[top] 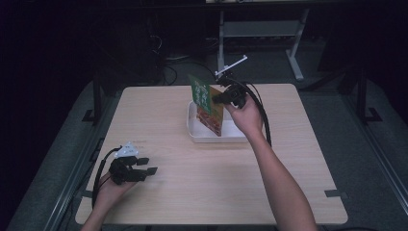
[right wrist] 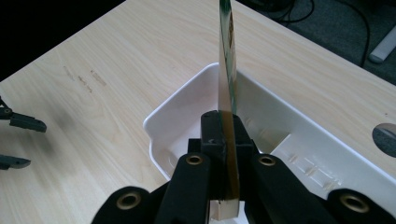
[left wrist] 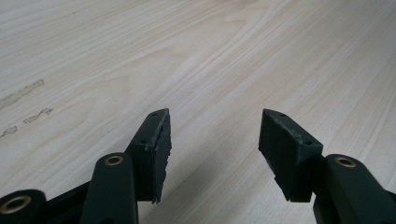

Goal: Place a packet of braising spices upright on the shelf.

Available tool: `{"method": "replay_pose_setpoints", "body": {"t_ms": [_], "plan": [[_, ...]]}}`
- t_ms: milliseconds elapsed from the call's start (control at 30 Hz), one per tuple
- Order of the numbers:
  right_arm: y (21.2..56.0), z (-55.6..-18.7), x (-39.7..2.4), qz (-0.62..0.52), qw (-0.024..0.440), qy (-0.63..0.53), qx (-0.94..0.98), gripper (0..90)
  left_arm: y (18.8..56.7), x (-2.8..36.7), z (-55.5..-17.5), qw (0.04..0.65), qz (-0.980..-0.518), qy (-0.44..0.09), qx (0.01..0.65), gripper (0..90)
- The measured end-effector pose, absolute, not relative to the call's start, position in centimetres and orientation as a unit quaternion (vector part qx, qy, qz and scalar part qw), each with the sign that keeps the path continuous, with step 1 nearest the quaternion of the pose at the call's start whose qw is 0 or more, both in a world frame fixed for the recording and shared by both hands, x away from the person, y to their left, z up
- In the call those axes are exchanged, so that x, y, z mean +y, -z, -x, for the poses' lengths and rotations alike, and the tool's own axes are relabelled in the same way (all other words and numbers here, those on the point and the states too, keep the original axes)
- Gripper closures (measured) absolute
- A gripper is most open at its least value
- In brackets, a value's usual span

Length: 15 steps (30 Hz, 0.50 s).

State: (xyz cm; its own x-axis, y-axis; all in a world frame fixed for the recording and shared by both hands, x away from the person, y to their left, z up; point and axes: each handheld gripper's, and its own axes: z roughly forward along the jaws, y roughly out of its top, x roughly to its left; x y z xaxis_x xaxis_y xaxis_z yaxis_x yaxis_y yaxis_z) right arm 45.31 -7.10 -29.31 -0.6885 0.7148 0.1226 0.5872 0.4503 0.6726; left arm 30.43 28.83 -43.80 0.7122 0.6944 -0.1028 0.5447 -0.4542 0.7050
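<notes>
High view: right gripper (top: 217, 98) clamps packet (top: 206, 103) over, perhaps inside, white tray (top: 192, 126)

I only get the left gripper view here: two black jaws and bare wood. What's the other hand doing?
Observer: The right gripper is clamped on a thin green and orange packet, held upright on edge above a white tray.
Operator: Is the packet inside the tray yet?
Observer: From the high view its lower corner dips to the tray, but I can't tell whether it touches the bottom.
Operator: Anything else in that tray?
Observer: The right gripper view shows the tray floor under the packet bare.
Operator: And where's my gripper?
Observer: The left gripper sits open near the table's front left corner, well apart from the tray.
</notes>
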Motion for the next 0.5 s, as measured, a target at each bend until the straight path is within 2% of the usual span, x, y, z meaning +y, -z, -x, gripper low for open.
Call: {"method": "replay_pose_setpoints", "body": {"t_ms": [500], "plan": [[29.36, -45.49, -7.31, -0.387, 0.075, -0.343, 0.853, 88.1, 43.79, 28.87, -30.44, 0.373, -0.847, -0.1, 0.366, 43.1]]}}
